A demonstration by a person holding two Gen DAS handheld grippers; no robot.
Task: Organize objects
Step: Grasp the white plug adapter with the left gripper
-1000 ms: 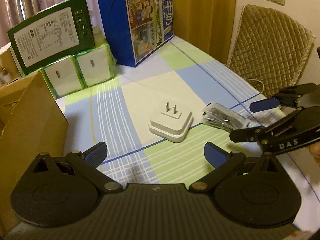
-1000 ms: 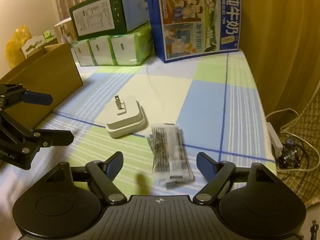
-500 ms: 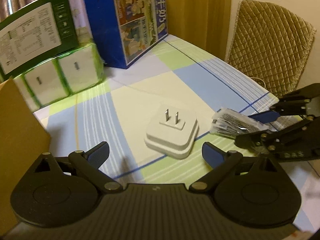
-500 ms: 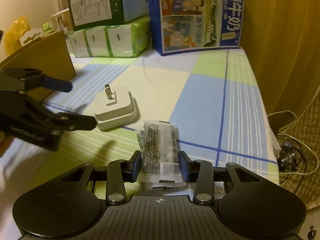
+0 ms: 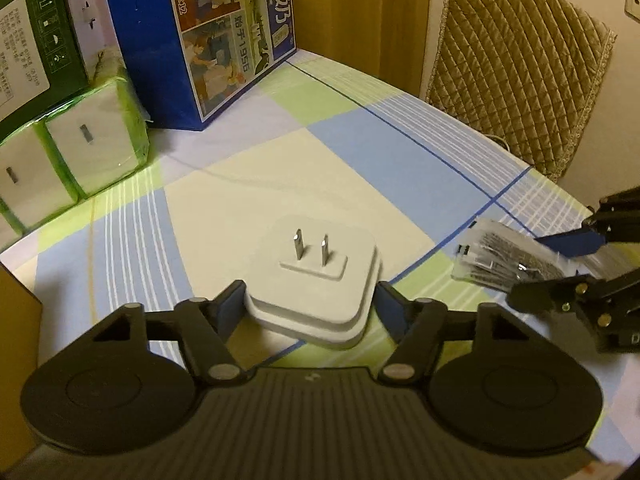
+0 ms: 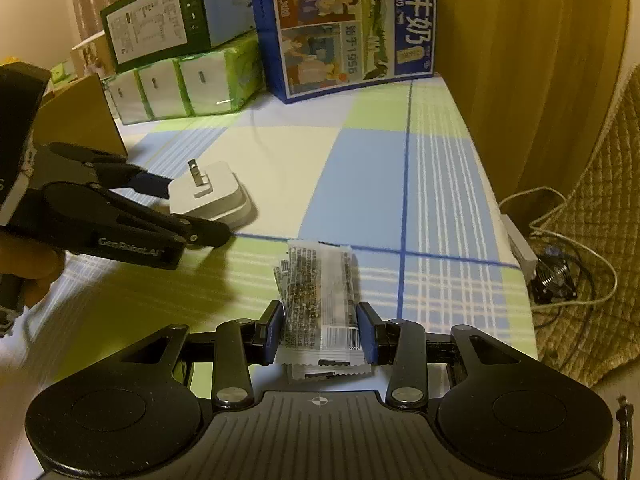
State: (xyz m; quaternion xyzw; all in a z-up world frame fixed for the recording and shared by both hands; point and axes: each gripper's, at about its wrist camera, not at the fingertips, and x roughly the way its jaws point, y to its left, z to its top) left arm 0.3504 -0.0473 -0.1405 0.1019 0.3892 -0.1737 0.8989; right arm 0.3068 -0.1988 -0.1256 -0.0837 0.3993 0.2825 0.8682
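Your left gripper (image 5: 310,306) has its blue pads pressed against both sides of the white plug adapter (image 5: 316,280), which sits prongs-up on the checked tablecloth (image 5: 380,152). Your right gripper (image 6: 322,330) is clamped on the clear packets (image 6: 320,300), near the table's edge. A blue milk carton (image 6: 348,24) and tissue packs (image 6: 180,84) stand at the back.
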